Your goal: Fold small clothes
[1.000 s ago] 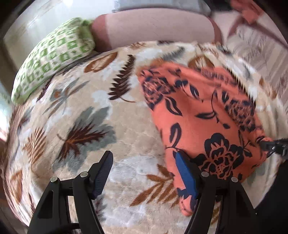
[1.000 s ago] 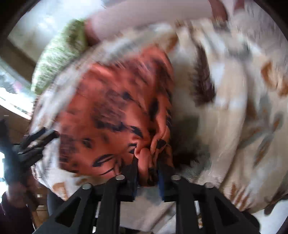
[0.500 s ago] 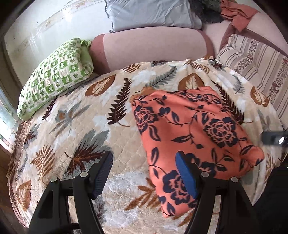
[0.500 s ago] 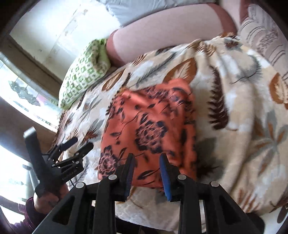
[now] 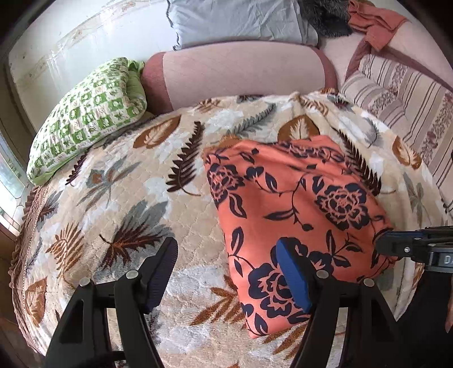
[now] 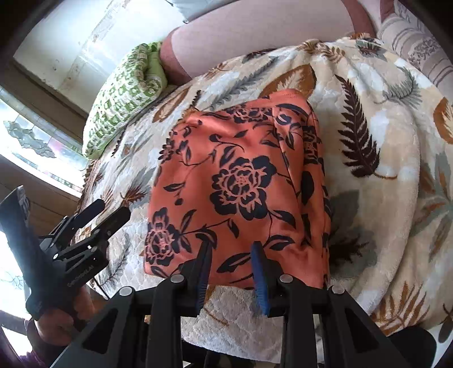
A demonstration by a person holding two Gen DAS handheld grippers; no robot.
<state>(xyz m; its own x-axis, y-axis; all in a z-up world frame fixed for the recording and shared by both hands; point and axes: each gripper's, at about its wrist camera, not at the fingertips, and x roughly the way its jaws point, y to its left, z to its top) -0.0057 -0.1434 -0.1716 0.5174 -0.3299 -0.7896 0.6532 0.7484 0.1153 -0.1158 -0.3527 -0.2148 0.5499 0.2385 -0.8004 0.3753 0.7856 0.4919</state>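
Note:
An orange garment with dark blue flowers (image 5: 297,203) lies folded in a rough rectangle on a leaf-patterned blanket (image 5: 119,198). My left gripper (image 5: 226,269) hovers open over the garment's near left edge, with nothing between its fingers. Its blue right pad (image 5: 291,274) hangs above the cloth. In the right wrist view the same garment (image 6: 240,184) fills the middle. My right gripper (image 6: 230,266) stands above its near edge, jaws a narrow gap apart and holding nothing. Each gripper shows in the other's view: the right gripper (image 5: 410,249) and the left gripper (image 6: 96,220), held in a hand.
A green checked pillow (image 5: 85,119) lies at the blanket's far left, a pink bolster (image 5: 240,76) behind it, and a grey pillow (image 5: 240,19) beyond that. A striped cushion (image 5: 402,93) borders the right. A window (image 6: 28,147) sits left of the bed.
The right gripper held a bunched fold of the garment; it has let go and drawn back and up. The garment now lies flat and folded. The left gripper has also risen.

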